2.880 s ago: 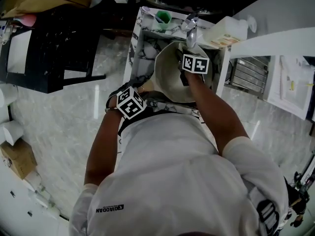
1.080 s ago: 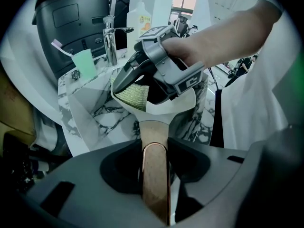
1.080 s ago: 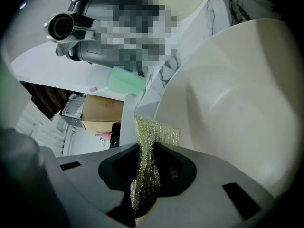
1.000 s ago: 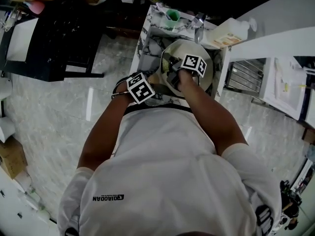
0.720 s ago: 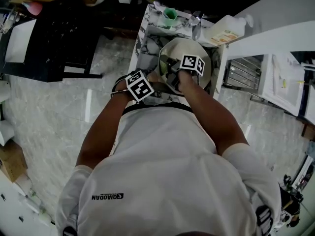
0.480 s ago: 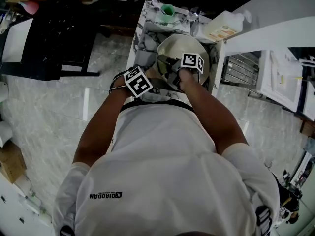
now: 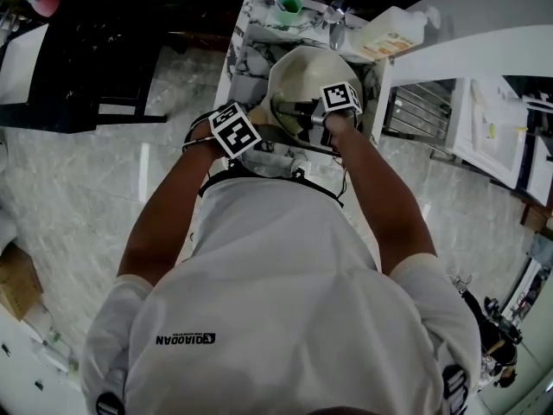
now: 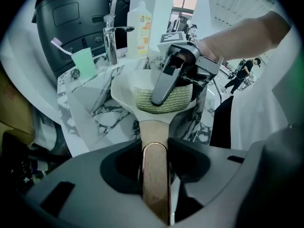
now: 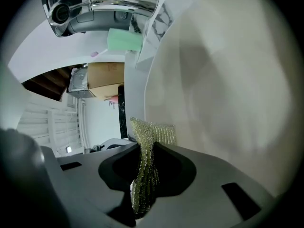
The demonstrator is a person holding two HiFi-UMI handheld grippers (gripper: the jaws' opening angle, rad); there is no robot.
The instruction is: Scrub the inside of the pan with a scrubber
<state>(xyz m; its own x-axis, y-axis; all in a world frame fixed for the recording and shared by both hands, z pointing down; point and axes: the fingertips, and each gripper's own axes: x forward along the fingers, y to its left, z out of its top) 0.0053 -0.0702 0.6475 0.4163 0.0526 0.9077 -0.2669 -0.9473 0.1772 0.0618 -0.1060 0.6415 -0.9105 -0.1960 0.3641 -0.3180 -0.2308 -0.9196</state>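
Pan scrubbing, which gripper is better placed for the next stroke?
Right. The right gripper is shut on the scrubber, inside the pan by its wall. The left gripper is shut on the handle, steadying the pan, so it is likely best left there.

Person seen from above, both arms reaching forward, a gripper closed tight in each hand

The left arm [image 7: 168, 223], bare below a short white sleeve, stretches forward with a slight bend at the elbow. Its left gripper [image 8: 155, 170] has both jaws pressed against a pale brown pan handle [image 8: 154, 137], which runs straight out between them. The right arm [image 7: 380, 197] reaches forward beside it, a little farther ahead. Its right gripper [image 9: 142, 179] has its jaws pinched on a green mesh scrubber [image 9: 148, 141] that stands up between them. The left marker cube [image 7: 235, 130] and right marker cube [image 7: 341, 98] face upward, and the two grippers are near each other
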